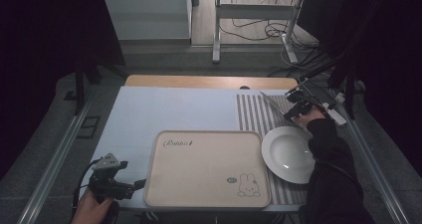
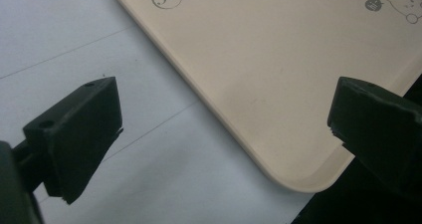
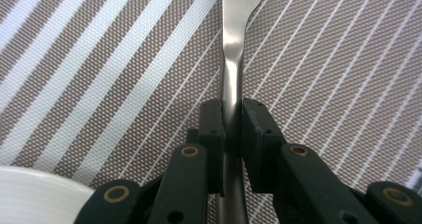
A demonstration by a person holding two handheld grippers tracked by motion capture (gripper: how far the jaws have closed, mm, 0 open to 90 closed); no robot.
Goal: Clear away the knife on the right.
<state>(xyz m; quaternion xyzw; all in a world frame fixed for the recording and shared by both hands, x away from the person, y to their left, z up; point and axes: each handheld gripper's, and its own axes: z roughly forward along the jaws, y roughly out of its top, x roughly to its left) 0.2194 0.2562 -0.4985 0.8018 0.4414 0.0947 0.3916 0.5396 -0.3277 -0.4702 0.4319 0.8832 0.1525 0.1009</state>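
Note:
A silver piece of cutlery lies slanted over the striped placemat at the right rear of the table. My right gripper is shut on its handle. In the right gripper view the pads press both sides of the narrow metal handle, which widens farther out; its far end is cut off, so I cannot tell its kind. A white plate sits on the placemat just in front of that gripper. My left gripper stands open at the front left corner of the beige tray, with nothing between its fingers.
The beige tray with a rabbit drawing has nothing on it and takes up the table's front middle. White table surface lies left of it. The plate's rim is close beside the right gripper. The table's front edge is right by the left gripper.

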